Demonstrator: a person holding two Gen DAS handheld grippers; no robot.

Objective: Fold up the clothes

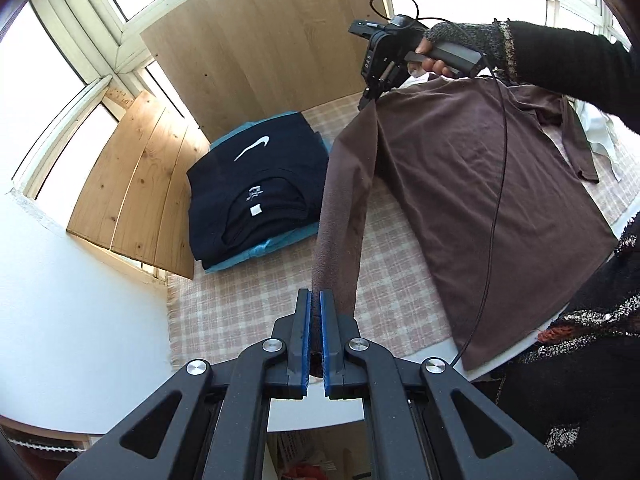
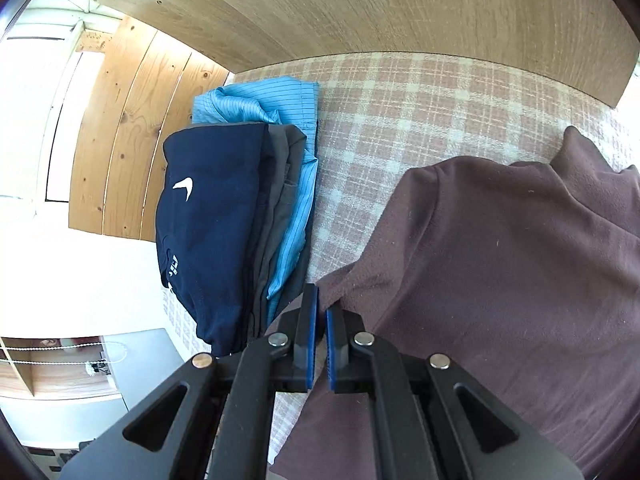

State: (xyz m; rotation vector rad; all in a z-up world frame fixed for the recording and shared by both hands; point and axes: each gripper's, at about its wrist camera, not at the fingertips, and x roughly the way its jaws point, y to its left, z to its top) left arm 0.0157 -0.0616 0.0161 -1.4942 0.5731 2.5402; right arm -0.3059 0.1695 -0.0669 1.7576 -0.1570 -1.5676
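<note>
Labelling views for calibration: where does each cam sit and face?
Left wrist: on left gripper, angled down along brown shirt; shows right gripper, gloved hand, sleeve.
Right wrist: on right gripper, angled down at shirt edge; only its jaws show.
Shared: shirt, folded pile, checked cloth.

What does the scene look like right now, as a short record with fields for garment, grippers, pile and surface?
garment: brown top, spread on the cloth, one sleeve lifted
left gripper: shut on the sleeve end
right gripper: shut on the brown top near its shoulder
pile: folded clothes, navy on top, blue beneath, beside the brown top, apart from it
surface: checked cloth
</note>
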